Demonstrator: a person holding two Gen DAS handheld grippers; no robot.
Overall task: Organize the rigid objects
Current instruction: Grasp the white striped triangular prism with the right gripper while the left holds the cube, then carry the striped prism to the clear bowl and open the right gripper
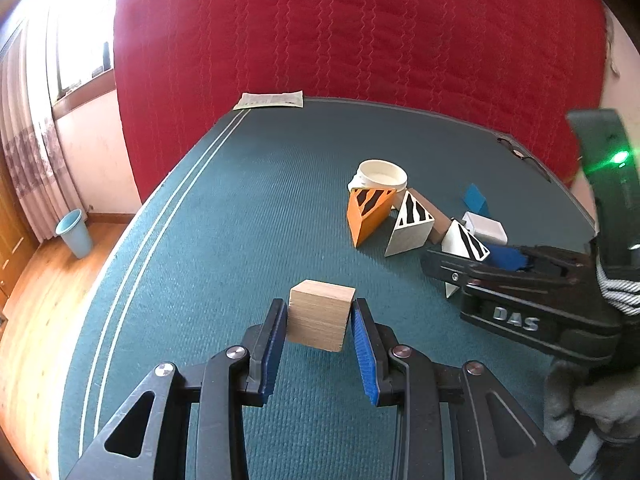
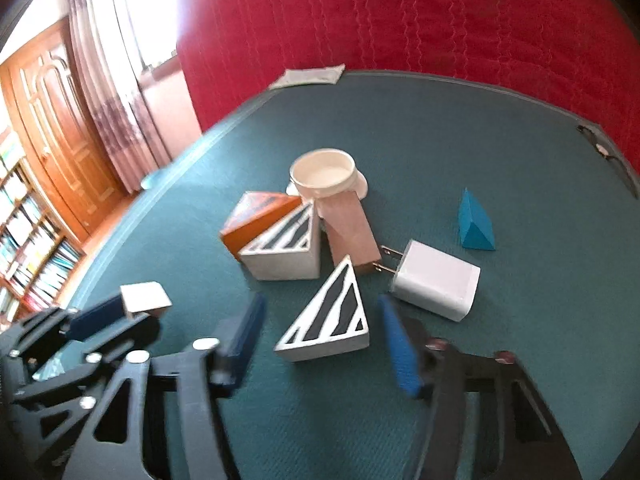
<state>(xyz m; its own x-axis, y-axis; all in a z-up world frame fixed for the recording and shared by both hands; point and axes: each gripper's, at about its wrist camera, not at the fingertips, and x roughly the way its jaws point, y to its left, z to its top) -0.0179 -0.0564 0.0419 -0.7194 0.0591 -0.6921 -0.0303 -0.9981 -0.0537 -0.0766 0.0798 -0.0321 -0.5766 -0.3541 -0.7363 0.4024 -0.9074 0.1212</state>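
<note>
A: What's nearest?

B: The left tongs (image 1: 319, 322) pinch a wooden cube (image 1: 320, 318) between their blue pads, just above the teal desk (image 1: 224, 216). The right tongs (image 2: 320, 332) stand spread around a white striped wedge (image 2: 328, 320), pads clear of it on both sides; whether they are still moving I cannot tell.

A: And past that wedge?

B: Just beyond it lies a white plug adapter (image 2: 436, 284), prongs touching a brown block (image 2: 350, 232). Beside the block sit a second striped wedge (image 2: 286, 250) and an orange wedge (image 2: 256, 216), leaning together. Behind those stands a white round cup (image 2: 324, 174). A blue wedge (image 2: 474, 224) sits apart, further from the pile.

A: The room?

B: A folded paper (image 1: 270, 100) rests on the desk's far edge, against a red quilted cover (image 1: 360, 28). Beyond the desk: wooden floor (image 1: 36, 300), a pale blue bin (image 1: 76, 232), curtains (image 1: 28, 152), a bright window.
</note>
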